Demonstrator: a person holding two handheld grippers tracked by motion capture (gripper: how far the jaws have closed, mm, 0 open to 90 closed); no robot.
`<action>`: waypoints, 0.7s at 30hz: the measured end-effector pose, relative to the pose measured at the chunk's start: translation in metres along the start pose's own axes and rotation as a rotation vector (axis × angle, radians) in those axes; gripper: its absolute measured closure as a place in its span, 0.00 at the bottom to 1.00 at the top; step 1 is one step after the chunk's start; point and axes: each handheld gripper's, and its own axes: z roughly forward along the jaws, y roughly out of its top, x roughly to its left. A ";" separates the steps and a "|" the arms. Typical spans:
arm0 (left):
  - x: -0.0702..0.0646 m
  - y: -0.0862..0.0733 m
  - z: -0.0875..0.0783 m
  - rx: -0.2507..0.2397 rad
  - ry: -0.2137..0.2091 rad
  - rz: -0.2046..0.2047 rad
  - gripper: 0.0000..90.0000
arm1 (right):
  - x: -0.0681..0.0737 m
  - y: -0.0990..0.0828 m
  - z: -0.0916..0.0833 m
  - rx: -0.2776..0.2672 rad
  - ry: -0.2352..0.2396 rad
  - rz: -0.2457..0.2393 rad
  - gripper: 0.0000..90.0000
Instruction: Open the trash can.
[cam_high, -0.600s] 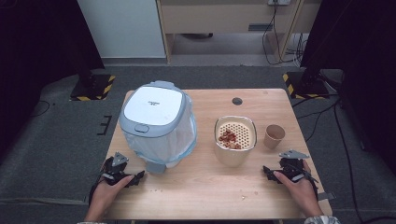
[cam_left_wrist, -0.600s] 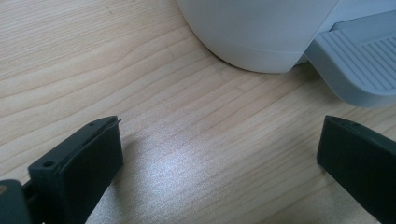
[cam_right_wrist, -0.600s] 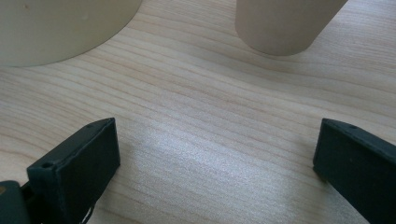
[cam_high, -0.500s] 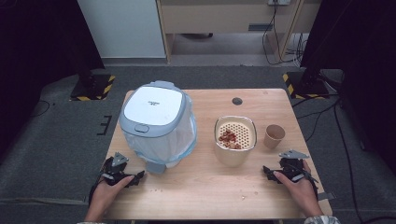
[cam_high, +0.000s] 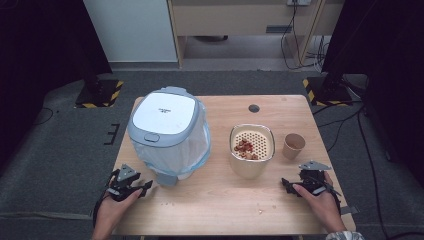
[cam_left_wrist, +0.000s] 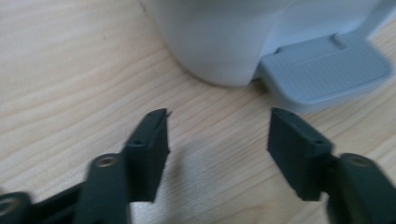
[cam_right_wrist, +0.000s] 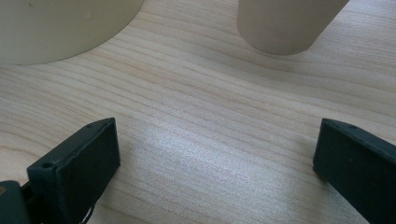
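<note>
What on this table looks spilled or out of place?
A few small crumbs lie on the bare table near the front edge, in front of the cream container with reddish pieces on its perforated insert. Nothing else stands out.

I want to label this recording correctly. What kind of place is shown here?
Probably a lab or recording room, not a home kitchen. A small wooden table stands on grey carpet, black-and-yellow taped stand bases sit at the sides, and cables hang behind. The pedal bin and strainer bowl look like staged props.
</note>
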 end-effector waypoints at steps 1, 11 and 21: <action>0.000 0.000 0.000 0.000 0.000 0.000 0.50 | 0.000 0.000 0.000 0.000 0.000 0.000 0.01; -0.009 0.009 -0.019 -0.051 -0.004 0.011 0.77 | 0.000 0.000 0.000 -0.003 0.001 -0.006 0.01; -0.013 0.014 -0.025 -0.083 -0.030 0.013 0.91 | 0.000 -0.001 -0.001 -0.002 0.003 -0.006 0.01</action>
